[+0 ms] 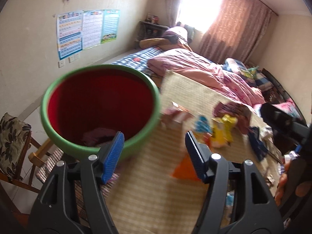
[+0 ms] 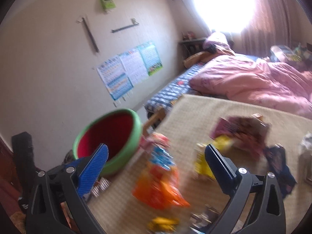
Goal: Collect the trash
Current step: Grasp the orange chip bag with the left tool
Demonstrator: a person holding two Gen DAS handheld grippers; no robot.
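Note:
A round bin (image 1: 101,107), green outside and red inside, stands at the left edge of a table with a woven beige cloth (image 1: 156,195); a purple wrapper lies in its bottom. It also shows in the right wrist view (image 2: 111,142). Snack wrappers lie scattered on the cloth: an orange one (image 2: 158,185), a blue one (image 2: 161,156), a yellow one (image 1: 222,132) and a purple one (image 2: 241,132). My left gripper (image 1: 154,146) is open and empty, beside the bin's near rim. My right gripper (image 2: 156,161) is open and empty, above the orange wrapper. Both views are motion-blurred.
A wooden chair with a floral cushion (image 1: 11,136) stands left of the table. A bed with a pink quilt (image 1: 204,72) lies behind it. Dark blue cloth and more clutter (image 2: 280,167) sit at the table's right side. Posters (image 1: 87,31) hang on the wall.

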